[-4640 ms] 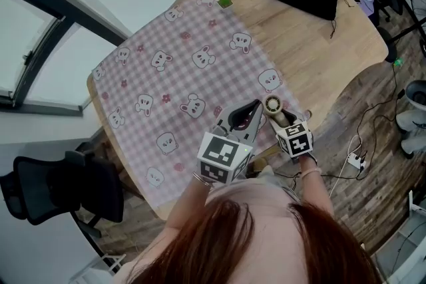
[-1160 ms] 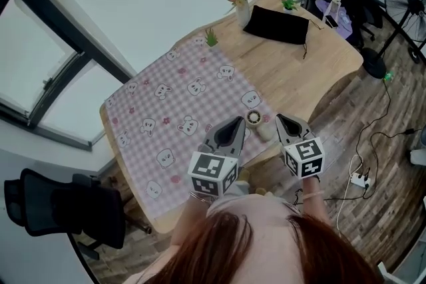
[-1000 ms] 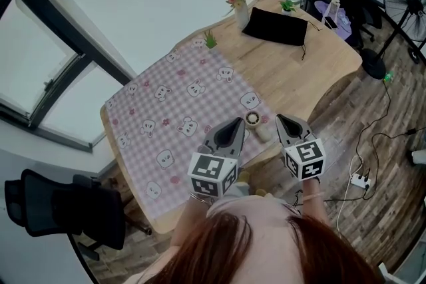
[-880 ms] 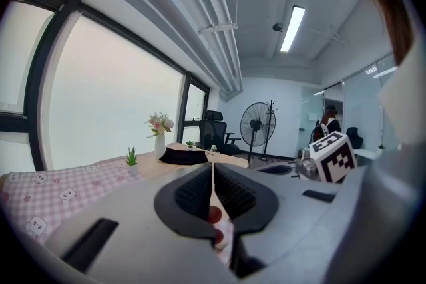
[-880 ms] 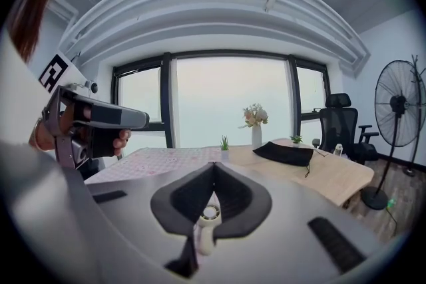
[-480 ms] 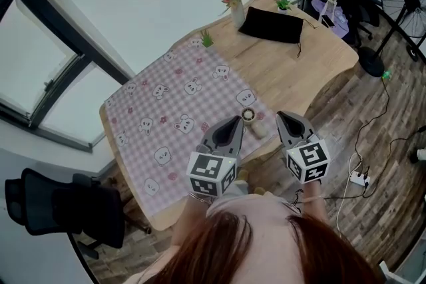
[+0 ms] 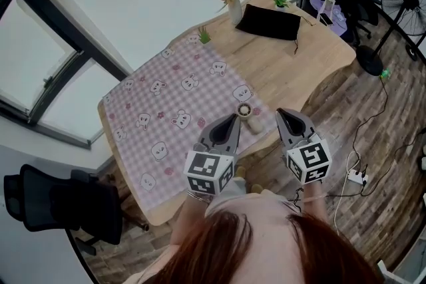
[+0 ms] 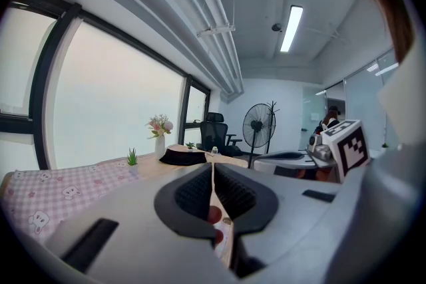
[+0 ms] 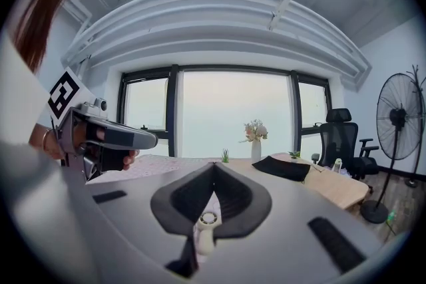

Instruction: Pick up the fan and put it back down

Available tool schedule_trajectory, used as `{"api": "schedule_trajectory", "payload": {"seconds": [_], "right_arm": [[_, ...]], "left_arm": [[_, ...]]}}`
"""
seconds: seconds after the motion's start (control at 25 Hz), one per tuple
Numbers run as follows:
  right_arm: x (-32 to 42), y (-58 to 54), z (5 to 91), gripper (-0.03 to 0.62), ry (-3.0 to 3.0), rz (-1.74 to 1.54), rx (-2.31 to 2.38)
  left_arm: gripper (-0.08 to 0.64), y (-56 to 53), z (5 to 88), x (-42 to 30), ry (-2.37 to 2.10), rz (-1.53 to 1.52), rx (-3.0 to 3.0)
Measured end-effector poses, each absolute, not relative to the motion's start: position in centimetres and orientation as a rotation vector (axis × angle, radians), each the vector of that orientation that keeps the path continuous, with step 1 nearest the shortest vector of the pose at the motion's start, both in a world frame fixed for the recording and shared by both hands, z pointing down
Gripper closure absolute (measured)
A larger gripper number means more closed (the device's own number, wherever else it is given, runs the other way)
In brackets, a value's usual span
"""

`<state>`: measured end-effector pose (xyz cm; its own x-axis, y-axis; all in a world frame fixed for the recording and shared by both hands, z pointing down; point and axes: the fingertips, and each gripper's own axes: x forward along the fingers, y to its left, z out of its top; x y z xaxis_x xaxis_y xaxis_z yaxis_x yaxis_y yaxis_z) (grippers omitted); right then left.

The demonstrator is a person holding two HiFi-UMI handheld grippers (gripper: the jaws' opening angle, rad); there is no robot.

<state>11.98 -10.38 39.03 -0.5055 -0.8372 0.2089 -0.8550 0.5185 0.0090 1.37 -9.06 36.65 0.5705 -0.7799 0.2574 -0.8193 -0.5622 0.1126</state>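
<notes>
The table [image 7: 303, 70] is pale, smooth wood. The checked cloth [image 7: 166, 110] at centre left is soft, matt fabric. The small fan [image 7: 249, 118] looks like cream plastic.

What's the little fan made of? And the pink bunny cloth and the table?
Little fan: probably plastic. It looks cream, smooth and matte.
Pink bunny cloth: looks like printed fabric, but it lies so flat that it could be wipe-clean vinyl.
Table: wood, or a wood-look top. It is pale tan with faint grain streaks and a soft sheen.
</notes>
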Motion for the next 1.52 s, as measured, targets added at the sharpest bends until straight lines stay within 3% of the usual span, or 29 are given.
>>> {"api": "schedule_trajectory", "payload": {"seconds": [1.52], "right_arm": [[10.1, -13.1, 38.8, 0.592, -2.509, 0.083, 1.481]], "left_arm": [[0.545, -12.4, 38.2, -0.2, -1.255, 0.261, 2.58]]}}
